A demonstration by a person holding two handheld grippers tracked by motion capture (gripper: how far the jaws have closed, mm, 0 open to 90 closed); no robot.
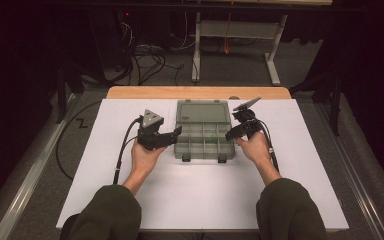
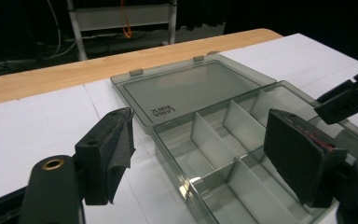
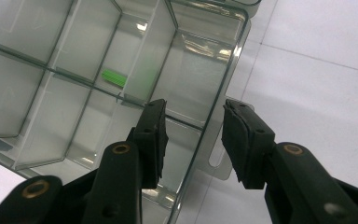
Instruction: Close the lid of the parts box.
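A clear grey compartment box (image 1: 203,156) stands open in the middle of the white board, its lid (image 1: 203,111) laid flat toward the back. A small green piece (image 3: 113,77) lies in one right-hand compartment (image 1: 213,135). My left gripper (image 1: 177,134) is at the box's left side, open wide, with the box's near corner (image 2: 186,186) between and beyond its jaws (image 2: 200,135). My right gripper (image 1: 232,132) is at the box's right side, open. Its jaws straddle the box's side wall (image 3: 233,60) without touching it: one pad (image 3: 154,135) hangs over the inside and the other over the latch tab (image 3: 221,158).
The white board (image 1: 200,200) lies on a wooden table whose far edge (image 1: 195,92) shows behind the lid. Beyond it are dark floor, cables (image 1: 145,60) and a metal frame's legs (image 1: 272,65). Bare board lies in front of the box and to either side.
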